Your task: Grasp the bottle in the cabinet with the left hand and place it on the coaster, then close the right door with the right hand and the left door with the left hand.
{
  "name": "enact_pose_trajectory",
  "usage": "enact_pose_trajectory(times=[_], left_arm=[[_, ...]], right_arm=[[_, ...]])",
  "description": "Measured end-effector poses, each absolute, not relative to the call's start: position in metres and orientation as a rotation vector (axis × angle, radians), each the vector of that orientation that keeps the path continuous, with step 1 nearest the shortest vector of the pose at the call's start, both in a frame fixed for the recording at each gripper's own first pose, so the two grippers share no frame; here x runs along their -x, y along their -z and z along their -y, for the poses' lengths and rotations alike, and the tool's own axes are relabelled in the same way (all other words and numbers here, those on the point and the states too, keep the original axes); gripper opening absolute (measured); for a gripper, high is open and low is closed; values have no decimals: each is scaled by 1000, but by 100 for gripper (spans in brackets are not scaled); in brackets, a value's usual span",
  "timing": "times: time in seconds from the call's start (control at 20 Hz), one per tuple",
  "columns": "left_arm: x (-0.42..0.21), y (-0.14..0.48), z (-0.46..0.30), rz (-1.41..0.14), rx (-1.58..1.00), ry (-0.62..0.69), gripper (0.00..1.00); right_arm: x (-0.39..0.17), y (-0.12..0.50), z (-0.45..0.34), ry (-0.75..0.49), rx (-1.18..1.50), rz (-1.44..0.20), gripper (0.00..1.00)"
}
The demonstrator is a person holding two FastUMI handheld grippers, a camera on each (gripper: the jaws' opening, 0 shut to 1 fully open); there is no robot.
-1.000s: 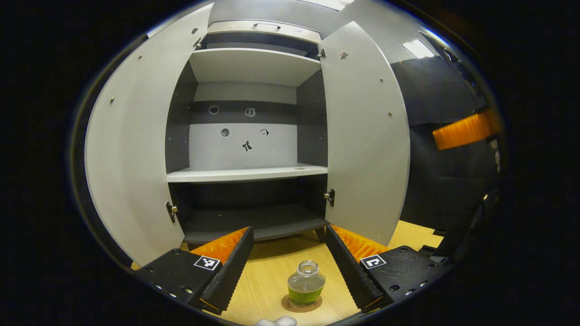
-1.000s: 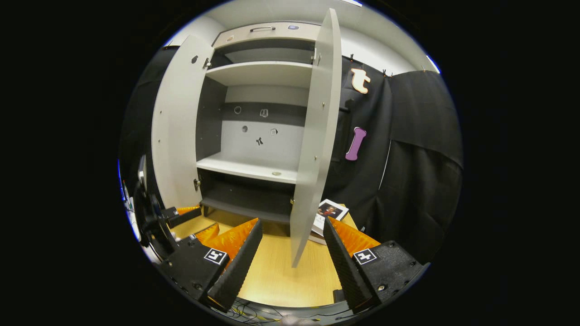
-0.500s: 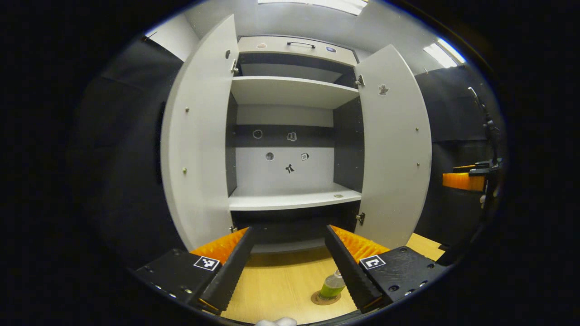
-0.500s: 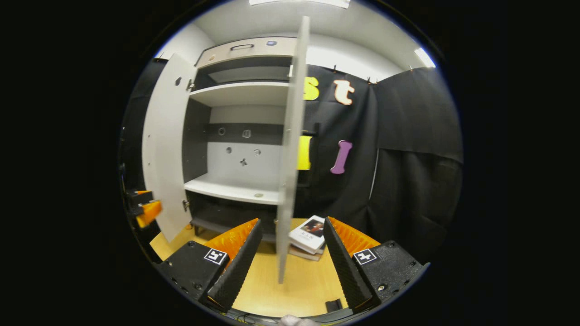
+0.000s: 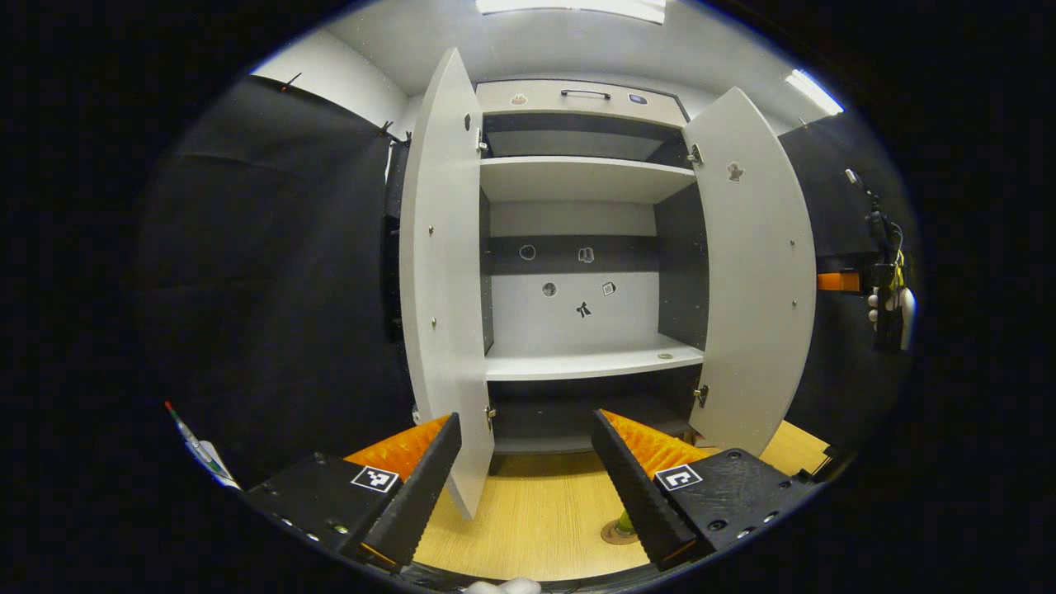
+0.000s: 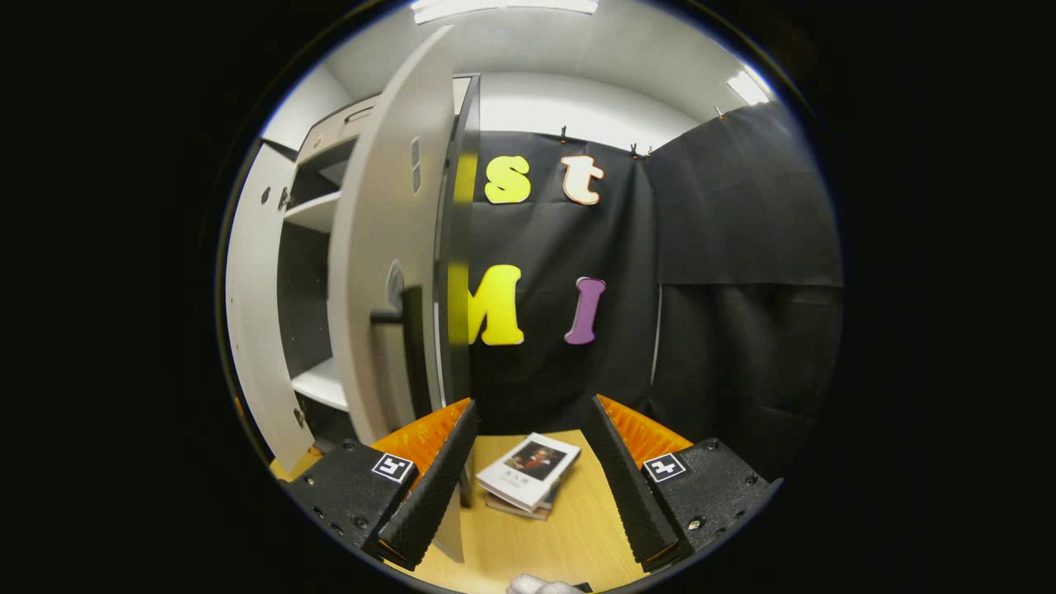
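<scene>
Bottle (image 5: 625, 522) on coaster (image 5: 615, 535), low, half hidden behind a left gripper (image 5: 525, 483) finger. Right door (image 6: 388, 272) open, its outer face just left of right gripper (image 6: 528, 470). Both jaws wide, empty. Right hand nearer.

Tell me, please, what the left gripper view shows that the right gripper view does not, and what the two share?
Left gripper view: the cabinet seen front-on with bare shelves, the coaster with a green sliver of the bottle beside the left gripper, and the right gripper far off in a hand.

Right gripper view: the right door's outer face with its dark handle, and a stack of books on the table.

Both: the left door and right door standing open, the wooden table, and open fingers.
</scene>
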State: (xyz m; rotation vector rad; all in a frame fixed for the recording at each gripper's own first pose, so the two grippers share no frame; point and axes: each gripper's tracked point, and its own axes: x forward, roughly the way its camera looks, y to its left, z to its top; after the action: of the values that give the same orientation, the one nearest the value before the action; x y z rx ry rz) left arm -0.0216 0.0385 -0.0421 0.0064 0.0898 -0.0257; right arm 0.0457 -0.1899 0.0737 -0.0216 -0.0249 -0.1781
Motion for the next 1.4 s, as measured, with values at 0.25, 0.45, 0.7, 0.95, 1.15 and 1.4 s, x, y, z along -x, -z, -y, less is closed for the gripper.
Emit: enact_pose_trajectory(times=[0.25,0.45,0.7,0.95,1.15,1.4], left_arm=[[18,44,-25,-101,33,-3,97],[14,45,-17,-102,35,-2,97],[15,40,-21,-92,40,-14,97],[18,40,-28,-97,45,-25,97],[25,42,-37,-106,27,-37,95],[31,44,-45,-114,39,-46,97]], right_arm=[[-59,-80,169,84,71,23,78],[-60,-78,160,60,45,-13,77],[-58,-73,123,-4,19,-36,77],[-65,-69,77,-85,30,-37,77],[-73,-68,50,-123,64,-34,77],[-80,-60,-1,-238,58,-53,77]])
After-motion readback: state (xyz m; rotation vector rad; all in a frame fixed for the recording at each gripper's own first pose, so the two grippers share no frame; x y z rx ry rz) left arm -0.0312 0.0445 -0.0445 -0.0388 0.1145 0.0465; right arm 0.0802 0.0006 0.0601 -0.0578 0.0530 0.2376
